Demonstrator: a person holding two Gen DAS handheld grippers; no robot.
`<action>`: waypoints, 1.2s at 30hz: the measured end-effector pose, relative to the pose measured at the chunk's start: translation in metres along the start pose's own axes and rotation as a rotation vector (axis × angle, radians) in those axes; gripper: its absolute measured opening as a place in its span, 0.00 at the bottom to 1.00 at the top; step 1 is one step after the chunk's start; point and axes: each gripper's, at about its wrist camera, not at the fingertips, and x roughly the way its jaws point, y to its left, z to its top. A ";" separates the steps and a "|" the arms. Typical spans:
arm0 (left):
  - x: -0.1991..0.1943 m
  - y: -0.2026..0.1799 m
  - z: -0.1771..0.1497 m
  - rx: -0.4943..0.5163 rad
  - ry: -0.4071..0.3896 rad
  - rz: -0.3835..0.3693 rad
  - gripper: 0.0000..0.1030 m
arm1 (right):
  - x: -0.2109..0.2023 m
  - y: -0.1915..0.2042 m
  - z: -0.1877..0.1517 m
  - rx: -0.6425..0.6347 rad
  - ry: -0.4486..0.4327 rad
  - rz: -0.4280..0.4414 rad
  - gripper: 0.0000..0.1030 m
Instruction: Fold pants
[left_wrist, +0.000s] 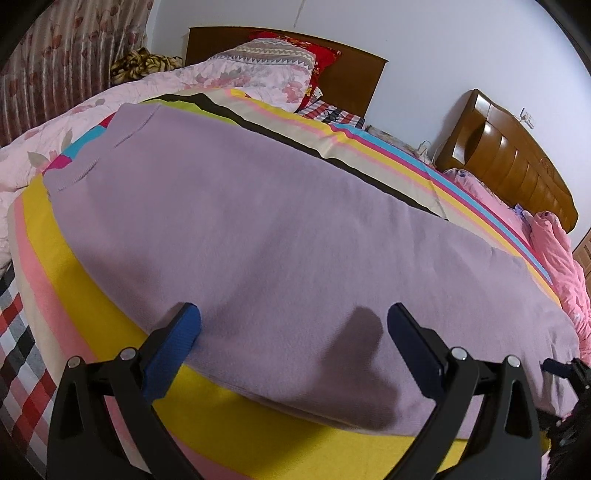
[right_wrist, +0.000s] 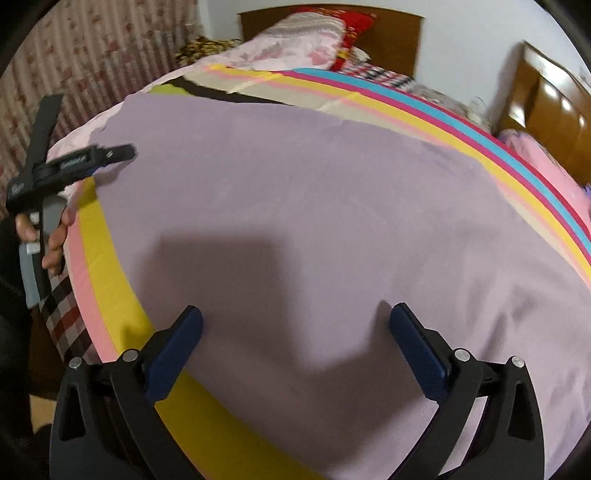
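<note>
Lilac knit pants (left_wrist: 258, 221) lie flat along the bed, their ribbed cuffs at the far left in the left wrist view. They also fill the middle of the right wrist view, pants (right_wrist: 314, 203). My left gripper (left_wrist: 293, 319) hovers open just above the near edge of the fabric, nothing between its blue fingers. My right gripper (right_wrist: 295, 321) is open too, over the wide part of the pants, casting a shadow on them. The left gripper (right_wrist: 110, 155) shows in the right wrist view at the left, held by a hand (right_wrist: 55, 236).
A striped sheet (left_wrist: 74, 288) in yellow, pink and blue covers the bed. Pink floral quilts (left_wrist: 92, 107) and pillows pile at the far side. Wooden headboards (left_wrist: 517, 158) stand at the back and right. A plaid cloth (left_wrist: 18, 332) hangs at the left edge.
</note>
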 end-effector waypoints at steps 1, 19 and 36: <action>0.000 0.000 0.000 0.000 0.000 -0.001 0.98 | -0.005 -0.002 -0.001 0.004 -0.020 -0.015 0.95; 0.003 -0.004 0.000 0.019 0.008 0.032 0.98 | -0.050 -0.032 0.048 0.039 -0.156 0.065 0.96; -0.101 0.181 -0.010 -0.596 -0.284 -0.045 0.98 | 0.076 0.239 0.213 -0.515 -0.173 0.404 0.78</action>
